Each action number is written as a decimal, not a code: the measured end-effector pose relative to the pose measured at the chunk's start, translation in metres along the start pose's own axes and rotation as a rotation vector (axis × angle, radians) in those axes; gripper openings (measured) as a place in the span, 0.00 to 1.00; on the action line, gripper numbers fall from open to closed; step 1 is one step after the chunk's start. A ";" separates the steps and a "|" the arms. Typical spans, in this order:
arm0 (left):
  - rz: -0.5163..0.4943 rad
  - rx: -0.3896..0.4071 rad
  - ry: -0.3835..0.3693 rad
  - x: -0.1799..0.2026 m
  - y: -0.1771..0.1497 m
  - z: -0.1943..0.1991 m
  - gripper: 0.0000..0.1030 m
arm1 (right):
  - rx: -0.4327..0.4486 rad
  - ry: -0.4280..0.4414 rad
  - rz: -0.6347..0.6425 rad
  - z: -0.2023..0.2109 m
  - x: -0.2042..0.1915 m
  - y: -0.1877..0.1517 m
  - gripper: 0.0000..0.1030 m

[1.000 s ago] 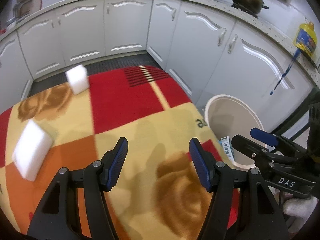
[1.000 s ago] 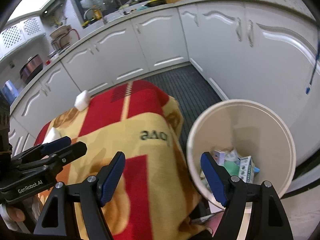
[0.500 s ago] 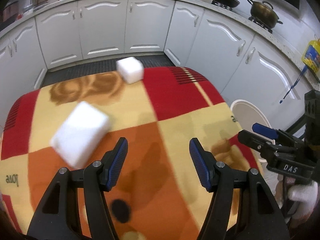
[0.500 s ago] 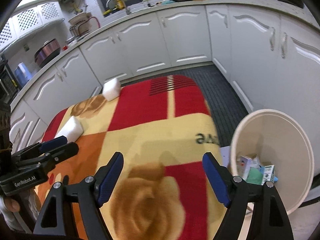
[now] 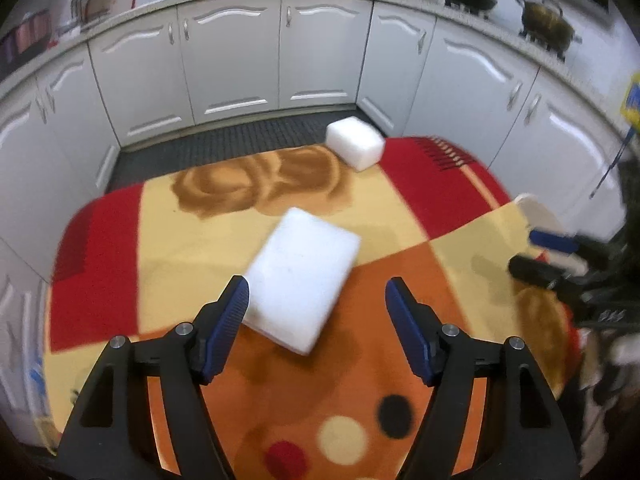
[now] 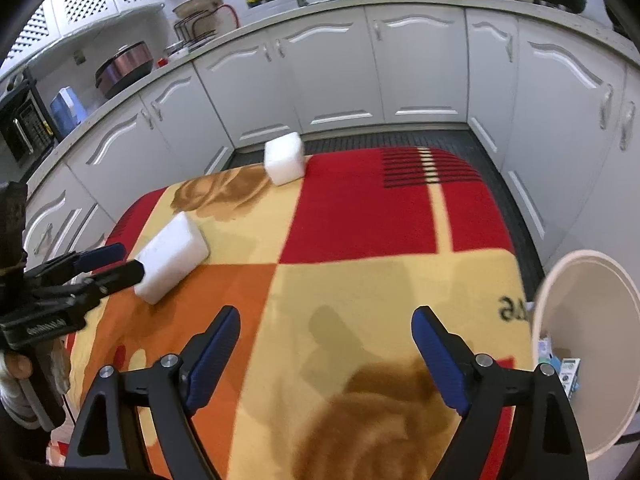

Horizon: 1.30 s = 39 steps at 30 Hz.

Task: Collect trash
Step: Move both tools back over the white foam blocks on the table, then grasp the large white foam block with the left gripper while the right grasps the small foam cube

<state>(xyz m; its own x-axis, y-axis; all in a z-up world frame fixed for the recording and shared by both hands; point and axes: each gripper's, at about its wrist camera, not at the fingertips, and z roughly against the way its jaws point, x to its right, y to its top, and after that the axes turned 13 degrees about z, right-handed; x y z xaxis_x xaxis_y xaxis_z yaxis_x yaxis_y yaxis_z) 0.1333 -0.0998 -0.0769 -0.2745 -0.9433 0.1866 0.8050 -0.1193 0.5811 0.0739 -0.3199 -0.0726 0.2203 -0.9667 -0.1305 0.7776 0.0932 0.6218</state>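
Observation:
Two white foam blocks lie on a table covered by a red, yellow and orange cloth [image 5: 400, 240]. The flat near block [image 5: 300, 276] lies just ahead of my open left gripper [image 5: 318, 308], its near corner between the blue pads. It also shows in the right wrist view [image 6: 172, 258]. The smaller far block [image 5: 354, 147] sits at the table's far edge, also in the right wrist view [image 6: 284, 158]. My right gripper [image 6: 326, 344] is open and empty above the cloth. A cream trash bin [image 6: 588, 344] with packaging inside stands right of the table.
White kitchen cabinets [image 6: 360, 80] ring the table on the far and right sides, with a dark floor mat [image 5: 240, 140] between. Pots [image 5: 544, 28] stand on the counter. The bin's rim [image 5: 538, 216] shows beyond the table's right edge.
My left gripper has swung left and forward, so the flat block now sits between its fingertips. My right gripper has turned left from the bin toward the table's middle.

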 end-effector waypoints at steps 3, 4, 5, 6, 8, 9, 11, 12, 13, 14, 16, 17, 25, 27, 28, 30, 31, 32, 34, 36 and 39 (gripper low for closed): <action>-0.033 -0.024 0.028 -0.003 -0.001 -0.012 0.68 | -0.002 0.009 0.012 -0.007 -0.004 0.009 0.84; -0.037 -0.030 0.032 -0.004 -0.001 -0.015 0.68 | -0.002 0.012 0.020 -0.010 -0.006 0.013 0.85; -0.037 -0.034 0.034 -0.006 0.000 -0.018 0.68 | -0.002 0.015 0.028 -0.012 -0.007 0.016 0.85; -0.036 -0.037 0.035 -0.007 0.000 -0.021 0.68 | -0.002 0.017 0.036 -0.014 -0.008 0.019 0.86; -0.029 -0.040 0.035 -0.010 0.003 -0.025 0.68 | -0.003 0.020 0.050 -0.020 -0.010 0.026 0.87; -0.027 -0.041 0.034 -0.010 0.005 -0.027 0.68 | -0.002 0.022 0.053 -0.023 -0.010 0.029 0.87; -0.021 -0.045 0.040 -0.011 0.009 -0.031 0.68 | 0.002 0.027 0.056 -0.028 -0.012 0.036 0.87; -0.017 -0.047 0.047 -0.011 0.011 -0.033 0.68 | 0.004 0.030 0.056 -0.031 -0.012 0.041 0.87; -0.009 -0.052 0.058 -0.012 0.013 -0.036 0.68 | 0.006 0.031 0.056 -0.034 -0.012 0.046 0.88; 0.002 -0.060 0.059 -0.014 0.015 -0.040 0.68 | 0.007 0.032 0.057 -0.038 -0.012 0.050 0.88; 0.031 -0.079 0.034 -0.017 0.017 -0.044 0.68 | 0.013 0.033 0.061 -0.045 -0.012 0.062 0.88; 0.042 -0.082 0.028 -0.018 0.017 -0.044 0.68 | 0.017 0.034 0.066 -0.048 -0.012 0.068 0.88; 0.086 -0.091 0.006 -0.022 0.019 -0.041 0.68 | 0.019 -0.002 0.125 -0.094 -0.013 0.123 0.87; 0.084 -0.089 0.011 -0.020 0.018 -0.040 0.68 | -0.006 -0.007 0.127 -0.112 -0.012 0.131 0.83; 0.089 -0.090 0.011 -0.020 0.018 -0.040 0.68 | -0.024 -0.010 0.127 -0.122 -0.010 0.135 0.74; 0.100 -0.088 0.005 -0.020 0.019 -0.039 0.68 | -0.052 0.000 0.123 -0.135 -0.007 0.138 0.52; 0.104 -0.086 0.004 -0.020 0.019 -0.039 0.67 | -0.060 0.010 0.116 -0.139 -0.006 0.137 0.42; 0.108 -0.082 0.007 -0.020 0.020 -0.038 0.67 | -0.064 0.018 0.108 -0.139 -0.005 0.135 0.40; 0.119 -0.073 0.011 -0.020 0.019 -0.038 0.64 | -0.046 0.029 0.107 -0.131 -0.004 0.128 0.36; 0.113 -0.065 0.021 -0.018 0.018 -0.037 0.62 | -0.032 0.033 0.113 -0.118 -0.003 0.118 0.36; 0.100 -0.048 0.036 -0.013 0.015 -0.033 0.61 | -0.007 0.051 0.111 -0.093 -0.001 0.100 0.36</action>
<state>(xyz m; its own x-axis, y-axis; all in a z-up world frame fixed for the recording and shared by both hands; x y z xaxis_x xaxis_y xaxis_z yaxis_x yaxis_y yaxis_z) 0.1661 -0.0997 -0.0966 -0.1736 -0.9615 0.2128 0.8519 -0.0383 0.5223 0.2061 -0.2870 -0.0826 0.3351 -0.9368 -0.1005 0.7506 0.2010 0.6294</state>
